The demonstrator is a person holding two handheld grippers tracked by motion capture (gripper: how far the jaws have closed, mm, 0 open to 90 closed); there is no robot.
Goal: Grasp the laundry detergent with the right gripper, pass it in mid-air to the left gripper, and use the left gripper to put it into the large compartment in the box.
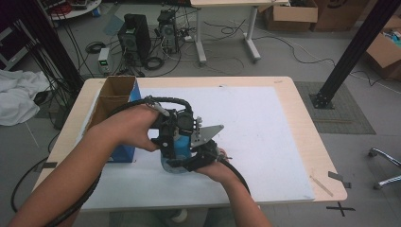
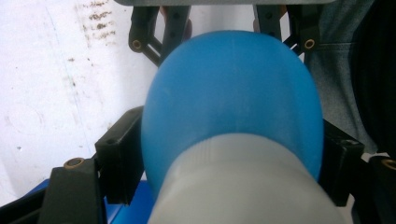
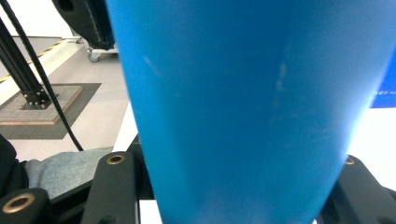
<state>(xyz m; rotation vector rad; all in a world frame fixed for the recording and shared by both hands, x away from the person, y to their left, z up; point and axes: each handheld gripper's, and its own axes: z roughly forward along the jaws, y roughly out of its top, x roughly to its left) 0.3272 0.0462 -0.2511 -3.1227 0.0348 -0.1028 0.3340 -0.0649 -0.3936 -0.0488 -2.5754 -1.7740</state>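
A blue plastic bottle with a pale cap stands on the white mat, held between both grippers. My left gripper comes down over its top; in the left gripper view its jaws press on the bottle's rounded shoulder from both sides. My right gripper reaches in from the lower right and is shut on the bottle's body, with its own jaws on either side. The right gripper's fingers show beyond the bottle in the left gripper view.
An open cardboard box with a blue side stands at the table's left, just behind my left forearm. The wooden table edge runs around the mat. Cables, computers and boxes lie on the floor beyond.
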